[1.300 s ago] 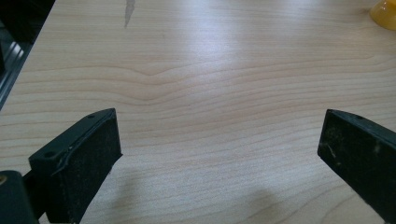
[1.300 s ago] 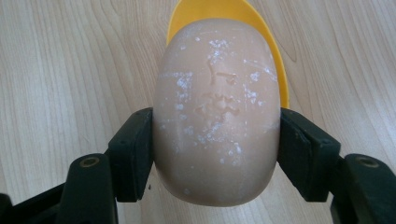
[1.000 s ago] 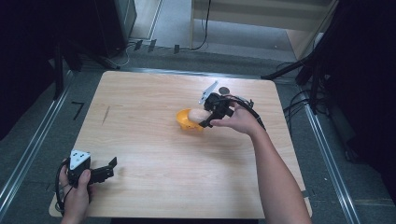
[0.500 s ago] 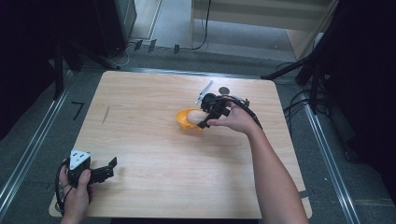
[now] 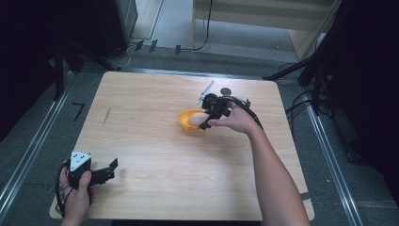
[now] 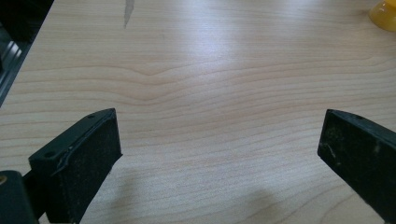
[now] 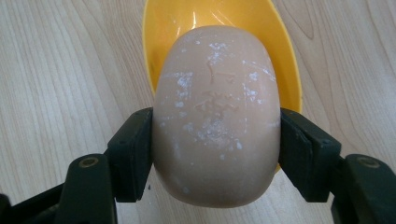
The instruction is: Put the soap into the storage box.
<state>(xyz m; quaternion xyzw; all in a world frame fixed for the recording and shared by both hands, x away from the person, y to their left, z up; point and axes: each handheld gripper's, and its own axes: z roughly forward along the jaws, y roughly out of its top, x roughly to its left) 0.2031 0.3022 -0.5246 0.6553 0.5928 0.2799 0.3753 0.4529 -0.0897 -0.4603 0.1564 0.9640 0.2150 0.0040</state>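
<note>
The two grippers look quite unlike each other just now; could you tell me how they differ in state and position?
The right gripper is shut on the soap bar above the yellow bowl; the left gripper is open with nothing between its jaws. The right one sits mid-table, the left near the table's front left corner. Both have black jaws and are hand-held.

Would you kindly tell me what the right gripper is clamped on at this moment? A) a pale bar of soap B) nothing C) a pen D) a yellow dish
A: in the right gripper view, the right gripper has both jaws pressed against the sides of the pale bar of soap, held over the yellow dish.
</note>
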